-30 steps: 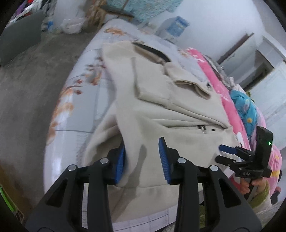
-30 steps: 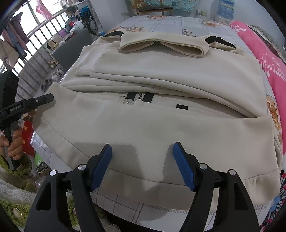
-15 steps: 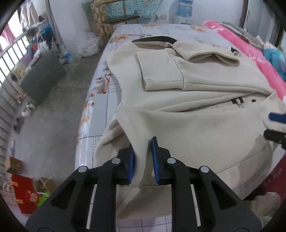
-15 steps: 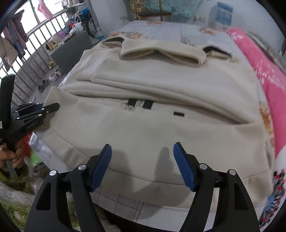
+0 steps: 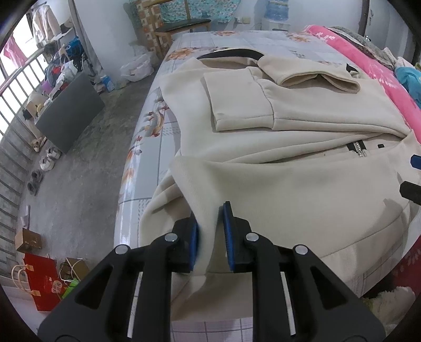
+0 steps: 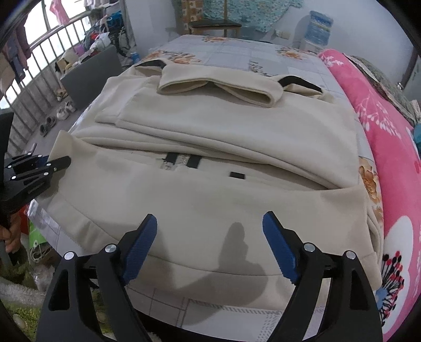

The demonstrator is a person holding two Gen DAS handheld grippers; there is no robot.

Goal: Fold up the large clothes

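Observation:
A large cream jacket (image 5: 302,147) lies on the bed, its sleeves folded in and its zipper (image 6: 181,161) showing in the middle. Its lower hem is folded up over the body. My left gripper (image 5: 209,231) is shut on the jacket's hem at the near left corner; it shows from the side in the right wrist view (image 6: 44,164). My right gripper (image 6: 210,247) is open and empty, hovering just above the near hem of the jacket (image 6: 223,189); its tips show at the right edge of the left wrist view (image 5: 414,179).
The bed (image 5: 147,147) has a floral sheet and a pink blanket (image 6: 389,147) along its right side. Left of the bed lie concrete floor, shoes (image 5: 46,157), a grey panel (image 5: 71,113) and gift bags (image 5: 42,281). A bench (image 6: 213,25) stands beyond the bed.
My left gripper has closed on the jacket's hem corner and swung to look straight up the bed. My right gripper has stayed open and edged slightly forward over the hem.

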